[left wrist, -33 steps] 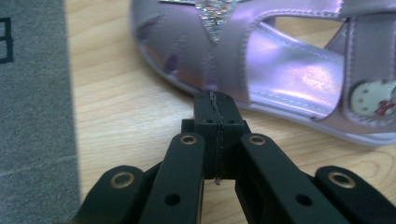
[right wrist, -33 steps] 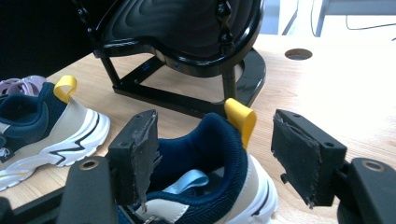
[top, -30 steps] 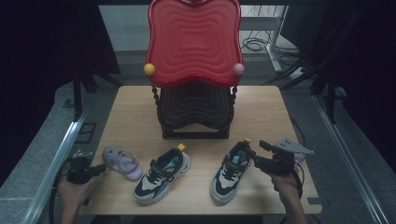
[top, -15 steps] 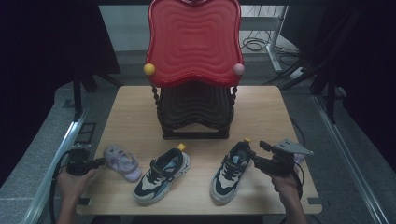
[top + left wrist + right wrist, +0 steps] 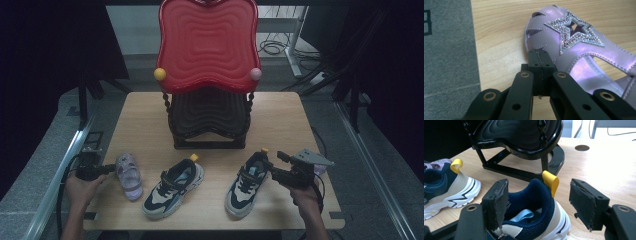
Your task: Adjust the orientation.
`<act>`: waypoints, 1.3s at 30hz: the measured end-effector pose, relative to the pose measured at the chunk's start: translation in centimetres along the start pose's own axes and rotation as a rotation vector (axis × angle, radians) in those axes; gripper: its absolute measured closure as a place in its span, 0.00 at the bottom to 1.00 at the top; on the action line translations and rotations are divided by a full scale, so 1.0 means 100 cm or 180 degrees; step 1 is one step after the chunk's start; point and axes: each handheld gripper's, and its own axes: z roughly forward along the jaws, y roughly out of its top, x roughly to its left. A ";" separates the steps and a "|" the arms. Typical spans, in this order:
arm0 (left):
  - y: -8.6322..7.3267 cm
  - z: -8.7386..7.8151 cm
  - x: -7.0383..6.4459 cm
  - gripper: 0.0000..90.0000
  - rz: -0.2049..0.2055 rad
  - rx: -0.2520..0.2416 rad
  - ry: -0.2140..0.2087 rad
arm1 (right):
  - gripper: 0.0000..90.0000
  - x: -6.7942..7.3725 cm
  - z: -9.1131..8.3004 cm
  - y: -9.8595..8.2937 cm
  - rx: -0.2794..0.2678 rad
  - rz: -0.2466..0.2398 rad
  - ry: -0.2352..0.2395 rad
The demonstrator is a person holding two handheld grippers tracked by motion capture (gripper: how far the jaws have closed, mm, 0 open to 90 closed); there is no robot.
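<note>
Wooden table (image 5: 280,112) in dark room, left tool (image 5: 541,63) closed beside purple sandal (image 5: 584,47), right tool (image 5: 541,202) open around sneaker (image 5: 536,220).

My light wooden table (image 5: 280,112) carries a black-and-red chair-shaped rack (image 5: 207,120), two navy-white sneakers (image 5: 174,187) (image 5: 248,184), one lilac star sandal (image 5: 128,175).

A small lilac sandal (image 5: 584,50) with a glittering silver star on its strap lies flat on the worktop, touching the left tool's (image 5: 541,65) closed tips. A navy, cream and white sneaker (image 5: 534,220) with a yellow heel loop stands upright, its heel between the right tool's (image 5: 544,202) spread jaws.
</note>
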 end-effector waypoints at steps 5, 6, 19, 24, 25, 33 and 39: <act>0.007 0.002 -0.001 1.00 0.0062 0.0052 -0.0003 | 0.36 0.000 0.001 0.000 0.0009 0.0005 0.0004; 0.008 0.003 -0.001 1.00 0.0073 0.0063 -0.0002 | 0.36 0.000 0.001 -0.001 0.0019 0.0006 0.0008; 0.033 0.016 -0.019 1.00 0.0284 0.0221 0.0001 | 0.36 -0.003 -0.002 0.000 -0.0014 0.0035 -0.0009; 0.041 0.020 -0.028 1.00 0.0394 0.0290 0.0009 | 0.36 -0.002 -0.004 0.001 -0.0025 0.0041 0.0025; 0.042 0.021 -0.030 1.00 0.0411 0.0304 0.0003 | 0.36 -0.002 -0.004 0.001 -0.0025 0.0041 0.0025; 0.051 0.027 -0.041 1.00 0.0505 0.0348 -0.0042 | 0.37 -0.005 -0.004 0.001 -0.0029 0.0057 0.0006; 0.055 0.029 -0.046 1.00 0.0523 0.0371 -0.0036 | 0.37 -0.007 -0.002 0.000 -0.0022 0.0081 0.0025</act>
